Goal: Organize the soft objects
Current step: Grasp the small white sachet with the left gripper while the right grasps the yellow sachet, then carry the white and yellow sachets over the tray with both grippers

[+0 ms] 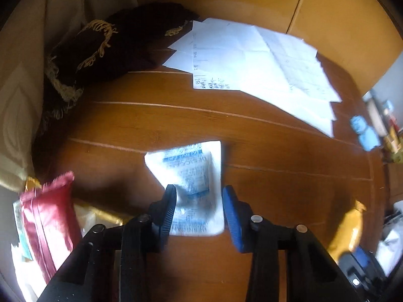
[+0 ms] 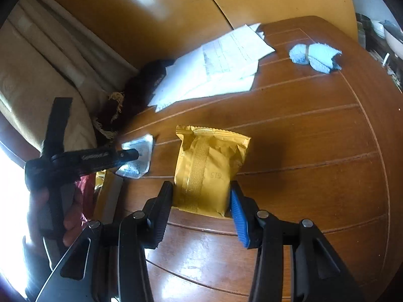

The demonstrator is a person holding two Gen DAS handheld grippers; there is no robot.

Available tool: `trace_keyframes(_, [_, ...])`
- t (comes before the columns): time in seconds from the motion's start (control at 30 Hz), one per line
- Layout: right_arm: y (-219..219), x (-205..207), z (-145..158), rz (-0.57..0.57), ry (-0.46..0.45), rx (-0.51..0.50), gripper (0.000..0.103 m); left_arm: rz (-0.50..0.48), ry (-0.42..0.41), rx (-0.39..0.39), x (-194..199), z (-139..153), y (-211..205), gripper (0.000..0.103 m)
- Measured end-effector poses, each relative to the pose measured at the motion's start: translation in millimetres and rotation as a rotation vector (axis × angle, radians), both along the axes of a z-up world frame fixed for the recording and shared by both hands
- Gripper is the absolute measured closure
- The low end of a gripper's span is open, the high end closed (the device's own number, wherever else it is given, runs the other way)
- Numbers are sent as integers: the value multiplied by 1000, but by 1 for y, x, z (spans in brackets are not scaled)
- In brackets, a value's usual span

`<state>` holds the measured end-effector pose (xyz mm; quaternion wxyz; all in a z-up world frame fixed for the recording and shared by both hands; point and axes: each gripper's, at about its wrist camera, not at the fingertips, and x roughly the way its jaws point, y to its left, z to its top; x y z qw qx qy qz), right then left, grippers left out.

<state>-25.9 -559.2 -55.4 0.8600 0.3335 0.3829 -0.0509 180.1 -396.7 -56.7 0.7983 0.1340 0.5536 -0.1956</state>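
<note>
Packets on the wooden table (image 2: 314, 151) number two: one white sachet (image 1: 194, 188), one gold pouch (image 2: 209, 171). One blue cloth (image 2: 314, 56) lies far off by the paper sheets (image 1: 264, 70). My left gripper (image 1: 199, 211) straddles the sachet's near end, jaws apart, right pad clear. My right gripper (image 2: 201, 209) brackets the pouch's near end, jaws apart; contact I cannot tell. Both reach forward, low over the table.

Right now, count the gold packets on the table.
1 in full view: gold packet between the right fingers. Gold foil near the left edge may be another.
</note>
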Motion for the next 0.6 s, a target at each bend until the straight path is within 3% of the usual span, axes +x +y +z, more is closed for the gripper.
trace_keyframes(0.03, [0, 0, -1, 1, 0, 11, 59, 5, -14, 20, 2, -3, -1, 79])
trace_keyframes(0.2, [7, 1, 3, 36, -16, 23, 59, 0, -40, 25, -5, 2, 1, 90])
trace_keyframes(0.4, [8, -2, 4, 37, -32, 15, 59, -32, -25, -156, -38, 51, 30, 91])
trace_keyframes(0.6, [21, 0, 5, 93, -65, -20, 59, -46, -69, -349, -88, 112, 119, 91])
